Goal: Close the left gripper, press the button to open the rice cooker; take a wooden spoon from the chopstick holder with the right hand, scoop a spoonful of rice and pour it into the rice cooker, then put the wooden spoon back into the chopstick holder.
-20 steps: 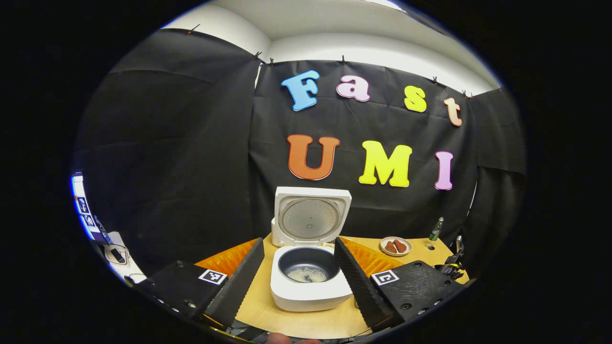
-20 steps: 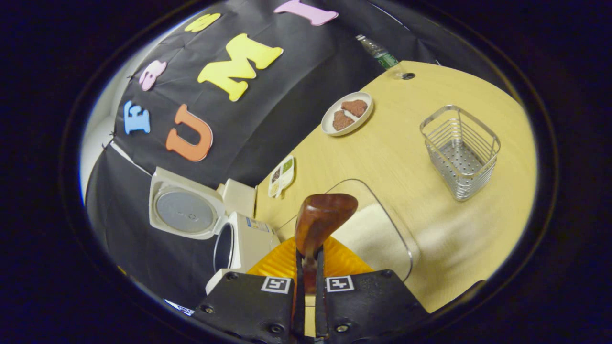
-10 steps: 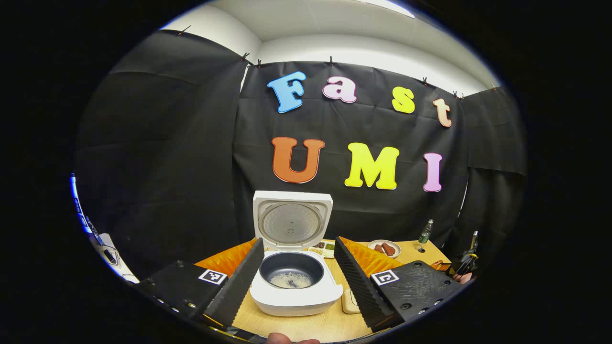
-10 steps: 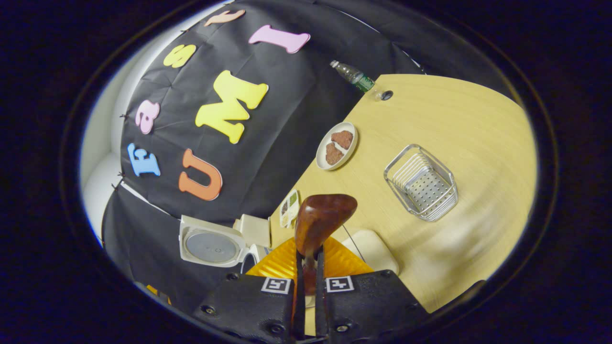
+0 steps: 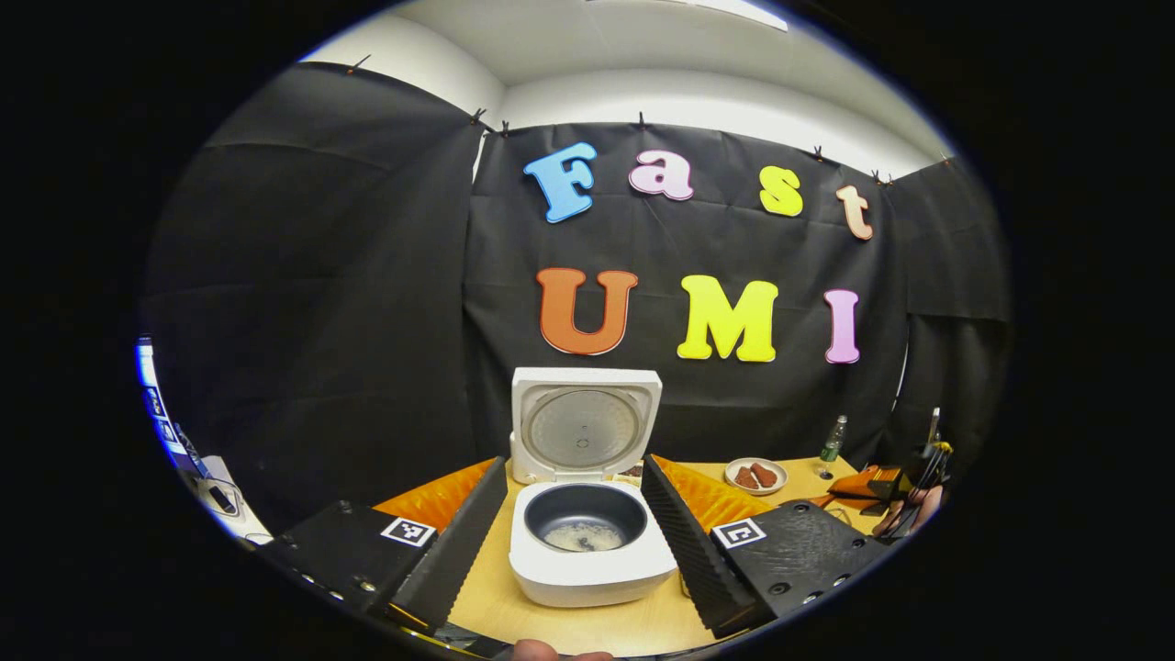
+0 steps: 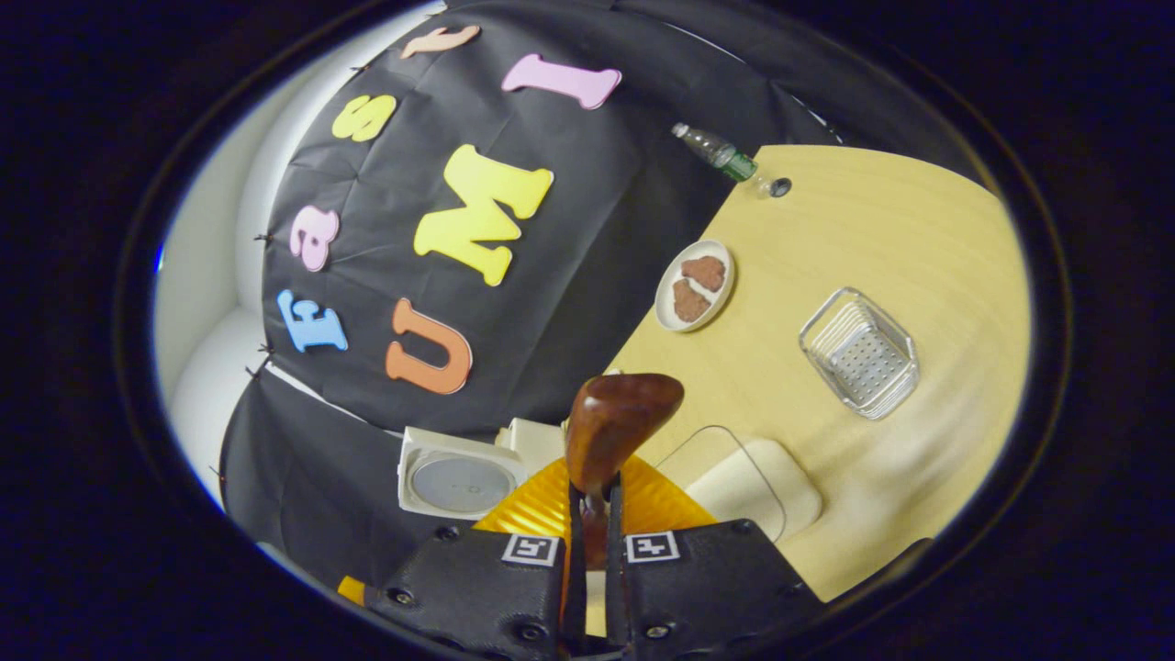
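The white rice cooker (image 5: pixel 592 551) stands open on the table with its lid (image 5: pixel 586 427) upright and a little rice in the dark pot (image 5: pixel 587 528). My left gripper (image 5: pixel 571 470) is open, its fingers on either side of the cooker and short of it. My right gripper (image 6: pixel 592 500) is shut on the wooden spoon (image 6: pixel 620 418), whose brown bowl points forward with no rice showing on it. The wire chopstick holder (image 6: pixel 860 353) sits on the table, far off to the right. The clear rice container (image 6: pixel 748 477) lies just beyond the spoon, and the cooker's lid (image 6: pixel 459 482) is to its left.
A plate of brown food (image 6: pixel 694 285) and a bottle (image 6: pixel 716 151) stand near the back of the wooden table (image 6: pixel 872 229). The other gripper, with a hand on it (image 5: pixel 904 487), hovers at the far right edge of the left gripper view.
My right gripper has risen and turned with the spoon; the holder and the rice container now look smaller and farther off. The left gripper swayed left, then back.
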The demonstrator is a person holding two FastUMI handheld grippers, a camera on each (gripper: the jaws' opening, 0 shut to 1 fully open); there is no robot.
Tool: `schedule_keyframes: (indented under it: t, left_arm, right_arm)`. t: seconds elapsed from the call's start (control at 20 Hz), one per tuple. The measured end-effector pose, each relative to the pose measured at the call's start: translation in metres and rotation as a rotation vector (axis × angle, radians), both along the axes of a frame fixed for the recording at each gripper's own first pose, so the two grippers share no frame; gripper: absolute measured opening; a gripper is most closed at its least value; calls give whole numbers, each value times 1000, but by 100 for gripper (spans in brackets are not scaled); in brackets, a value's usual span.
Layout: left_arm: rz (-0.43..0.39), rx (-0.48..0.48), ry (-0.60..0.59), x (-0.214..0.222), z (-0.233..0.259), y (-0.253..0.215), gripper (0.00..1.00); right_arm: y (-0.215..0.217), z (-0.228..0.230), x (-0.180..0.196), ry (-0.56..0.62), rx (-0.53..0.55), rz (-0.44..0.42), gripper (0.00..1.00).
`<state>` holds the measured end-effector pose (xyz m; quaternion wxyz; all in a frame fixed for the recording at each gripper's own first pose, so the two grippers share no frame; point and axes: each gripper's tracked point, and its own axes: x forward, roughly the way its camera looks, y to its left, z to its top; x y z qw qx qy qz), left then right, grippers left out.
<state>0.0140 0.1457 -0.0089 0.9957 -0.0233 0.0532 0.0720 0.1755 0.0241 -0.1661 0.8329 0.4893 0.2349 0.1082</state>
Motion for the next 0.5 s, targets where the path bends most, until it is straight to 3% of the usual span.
schedule_keyframes:
  t: [0.2, 0.5]
  left_arm:
    - [44, 32, -5, -22, -6, 29, 94]
    - [65, -39, 15, -51, -24, 52, 94]
  right_arm:
    - [62, 30, 23, -39, 27, 86, 13]
    - [172, 48, 52, -82, 3, 226, 13]
